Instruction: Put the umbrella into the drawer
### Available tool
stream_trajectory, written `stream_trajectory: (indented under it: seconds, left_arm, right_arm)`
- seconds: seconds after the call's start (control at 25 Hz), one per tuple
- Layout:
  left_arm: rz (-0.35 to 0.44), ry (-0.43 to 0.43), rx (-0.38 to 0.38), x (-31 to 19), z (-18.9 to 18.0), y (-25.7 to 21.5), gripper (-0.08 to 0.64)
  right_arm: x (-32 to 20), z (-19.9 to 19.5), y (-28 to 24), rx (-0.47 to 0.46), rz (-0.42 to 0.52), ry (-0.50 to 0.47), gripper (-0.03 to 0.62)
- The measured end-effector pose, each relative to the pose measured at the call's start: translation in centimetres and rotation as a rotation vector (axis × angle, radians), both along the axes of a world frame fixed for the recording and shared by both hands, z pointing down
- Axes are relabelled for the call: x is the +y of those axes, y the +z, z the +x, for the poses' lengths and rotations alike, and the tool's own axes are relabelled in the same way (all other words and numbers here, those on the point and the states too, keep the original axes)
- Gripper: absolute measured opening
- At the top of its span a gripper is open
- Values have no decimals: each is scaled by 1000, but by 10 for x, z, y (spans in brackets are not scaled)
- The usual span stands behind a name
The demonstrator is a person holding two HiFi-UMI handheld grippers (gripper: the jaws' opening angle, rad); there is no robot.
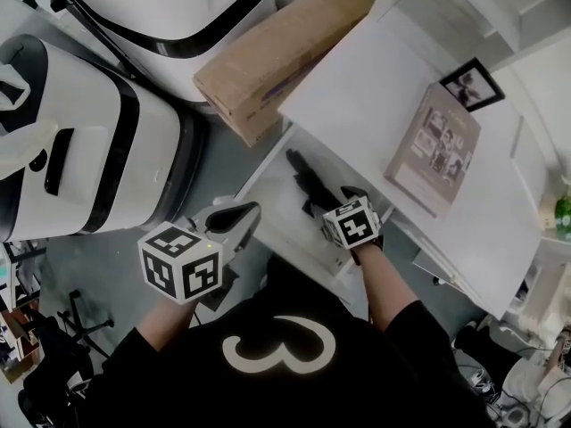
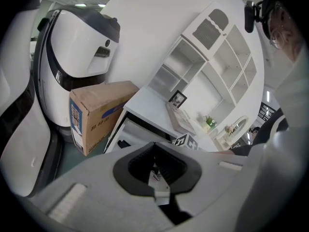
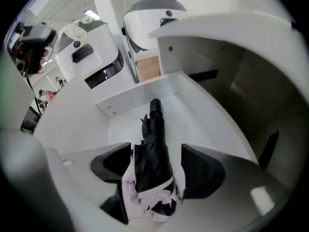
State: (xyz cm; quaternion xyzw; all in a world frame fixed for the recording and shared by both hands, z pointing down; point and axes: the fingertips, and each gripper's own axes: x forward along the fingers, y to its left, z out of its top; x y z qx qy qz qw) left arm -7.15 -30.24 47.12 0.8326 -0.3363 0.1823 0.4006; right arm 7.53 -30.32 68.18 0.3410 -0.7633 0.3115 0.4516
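A folded black umbrella (image 1: 308, 181) lies lengthwise on the floor of the open white drawer (image 1: 268, 163), handle end toward the drawer's back. In the right gripper view the umbrella (image 3: 153, 144) runs between the two jaws of my right gripper (image 3: 157, 167), which stand wide apart with a gap on each side, so the gripper is open. From the head view, my right gripper (image 1: 323, 200) hovers over the umbrella's near end. My left gripper (image 1: 230, 219) is off the drawer's left front corner, its tips together on nothing, and its own view (image 2: 155, 151) shows the same.
A cardboard box (image 1: 277, 56) stands on the floor left of the white desk (image 1: 375, 105). A book (image 1: 434, 150) and a small photo frame (image 1: 471, 85) lie on the desk top. Large white-and-black machines (image 1: 80, 141) crowd the left. White shelves (image 2: 212, 62) rise behind the desk.
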Motion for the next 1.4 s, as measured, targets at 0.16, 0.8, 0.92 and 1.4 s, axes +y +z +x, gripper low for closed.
stream_trajectory:
  seconds: [0.16,0.8,0.92,1.4]
  left_arm:
    - [37,23,24,12,7,-20,9]
    - [295,135,131,91,29,-135,9]
    - [338,159,156,108,34,-153,9]
    - [396,192,185,151,28,-175,9]
  right_arm:
    - [1,7,-60,-81,99,74,319]
    - [99,-17,-356,-598,629,133,52]
    - [122,-19,-368,-639,644,143,3]
    - [173,-26,-380,-663,675,169,3]
